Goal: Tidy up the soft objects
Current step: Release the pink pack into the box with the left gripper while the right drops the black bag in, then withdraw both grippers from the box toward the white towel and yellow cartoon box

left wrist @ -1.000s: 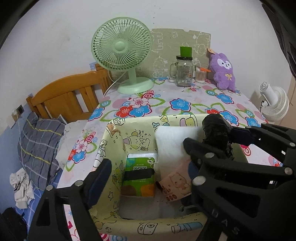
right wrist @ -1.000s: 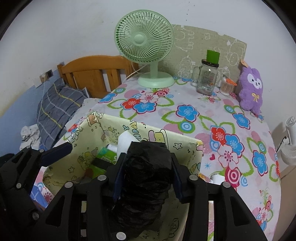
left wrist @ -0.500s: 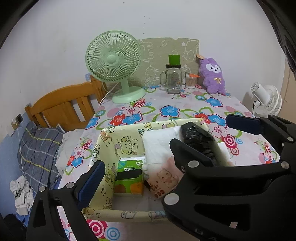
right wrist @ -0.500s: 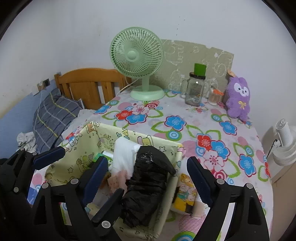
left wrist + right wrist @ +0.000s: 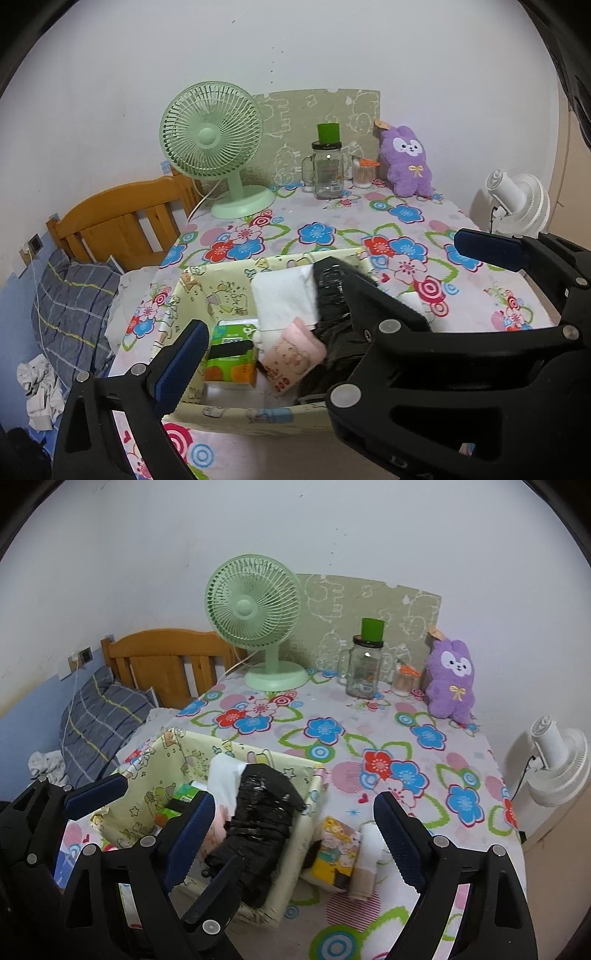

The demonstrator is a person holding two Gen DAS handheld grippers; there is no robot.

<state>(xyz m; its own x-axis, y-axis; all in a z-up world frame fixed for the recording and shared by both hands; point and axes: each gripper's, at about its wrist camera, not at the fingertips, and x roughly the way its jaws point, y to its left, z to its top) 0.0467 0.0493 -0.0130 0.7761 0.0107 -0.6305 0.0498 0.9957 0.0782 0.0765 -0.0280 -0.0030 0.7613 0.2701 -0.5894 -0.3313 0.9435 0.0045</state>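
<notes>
Black crinkly plastic bundle (image 5: 258,823) stands on end in the pale yellow cartoon-print cloth box (image 5: 173,760), at its right side. It looks shiny, wrinkled and soft, and its top pokes up over the box rim. Just beside it in the box are a folded white cloth (image 5: 284,295), a pink pouch with a little animal on it (image 5: 295,354) and a green and orange pack (image 5: 232,358).

The box sits on the tabletop with the bright flower cover (image 5: 406,746). Outside the box, just by its right wall, lie a yellow picture pack (image 5: 336,849) and a small white roll (image 5: 367,860).

The right hand-held gripper (image 5: 295,834) has just been opening, and its blue pads now stand wide with nothing pressed between them. The left hand-held gripper (image 5: 332,299) is wide too and holds nothing.

A mint green fan (image 5: 255,616), a glass jar with a green top (image 5: 364,664) and a purple plush bunny (image 5: 452,675) stand at the far side.
</notes>
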